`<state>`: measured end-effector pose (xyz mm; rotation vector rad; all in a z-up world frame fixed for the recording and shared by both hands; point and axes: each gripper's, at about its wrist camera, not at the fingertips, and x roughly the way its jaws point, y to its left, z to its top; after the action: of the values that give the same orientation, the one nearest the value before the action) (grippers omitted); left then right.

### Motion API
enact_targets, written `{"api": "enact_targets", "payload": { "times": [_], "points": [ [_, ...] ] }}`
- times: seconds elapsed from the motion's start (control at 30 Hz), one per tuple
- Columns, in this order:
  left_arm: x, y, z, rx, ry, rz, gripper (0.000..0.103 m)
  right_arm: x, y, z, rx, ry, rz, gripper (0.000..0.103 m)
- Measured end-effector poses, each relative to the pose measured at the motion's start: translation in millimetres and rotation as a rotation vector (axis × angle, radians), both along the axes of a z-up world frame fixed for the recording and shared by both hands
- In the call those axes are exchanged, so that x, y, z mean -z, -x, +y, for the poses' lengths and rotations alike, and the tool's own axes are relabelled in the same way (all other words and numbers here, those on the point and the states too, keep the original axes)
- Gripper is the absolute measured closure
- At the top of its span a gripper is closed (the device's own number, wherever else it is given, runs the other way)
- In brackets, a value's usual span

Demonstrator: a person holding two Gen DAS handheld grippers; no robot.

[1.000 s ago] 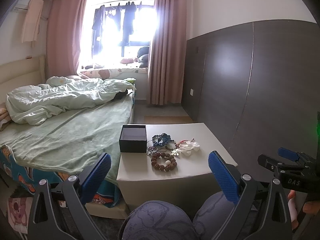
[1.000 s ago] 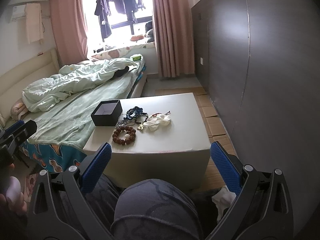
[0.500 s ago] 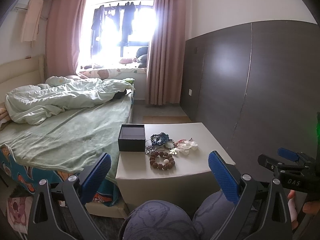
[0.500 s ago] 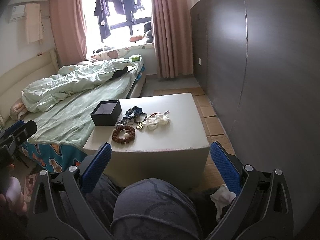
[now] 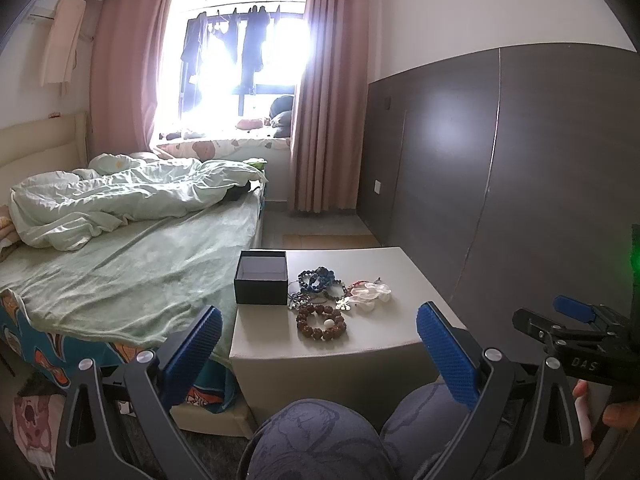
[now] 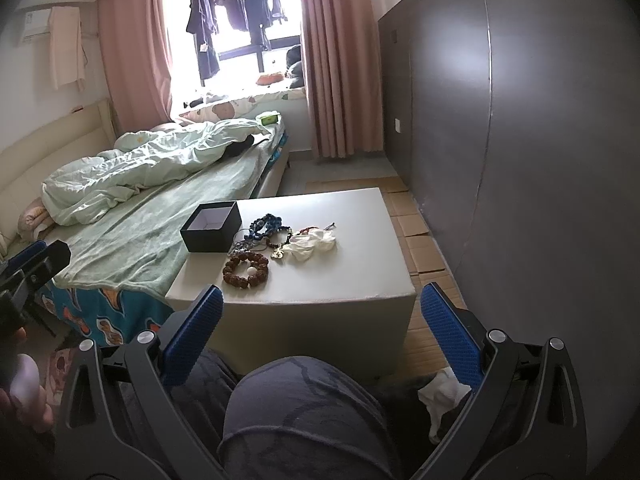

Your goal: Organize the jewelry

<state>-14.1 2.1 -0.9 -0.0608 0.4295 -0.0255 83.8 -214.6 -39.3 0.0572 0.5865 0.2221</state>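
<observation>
The bed with its pale green cover lies ahead and to the left of both grippers, a rumpled quilt heaped at its far end. Right of it, straight ahead of the left gripper, stands the pale counter, and all the jewelry sits on its left half, well beyond the fingertips.

Farthest left is a black box, square, lid off, with a pale lining; nothing can be seen inside it. Just right of the box lies a tangle of blue bead strands, with thinner dark cords and a small gold charm mixed in so closely that single pieces cannot be told apart. Touching that tangle on the right is a white crumpled piece; whether it is cloth or a pouch is unclear. Nearest the grippers is a bracelet of large brown beads, a closed ring with one small white bead inside it.

Both the left gripper and the right gripper are spread wide with nothing between the blue pads. The person's knees fill the bottom of both views and hide the counter's base. The hands are cut off at the frame edges.
</observation>
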Motion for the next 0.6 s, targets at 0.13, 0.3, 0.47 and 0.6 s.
{"api": "enact_targets", "payload": {
  "times": [0.13,0.3,0.47,0.6],
  "points": [
    [0.1,-1.2,-1.2,0.012,-0.004,0.002,0.008,-1.6,3.4,-3.2,0.015,-0.001,0.000,0.004],
    [0.8,-2.3,-0.5,0.027,-0.001,0.005,0.008,-1.9,5.0,-5.8,0.036,0.000,0.000,0.004],
    [4.1,-5.9,-1.6,0.038,0.002,0.013,0.008,-2.3,5.2,-8.2,0.047,0.002,0.002,0.004],
    [6.7,-14.8,-1.5,0.044,-0.001,0.028,0.008,-2.3,-0.2,-7.3,0.049,0.002,0.012,0.004]
  ]
}}
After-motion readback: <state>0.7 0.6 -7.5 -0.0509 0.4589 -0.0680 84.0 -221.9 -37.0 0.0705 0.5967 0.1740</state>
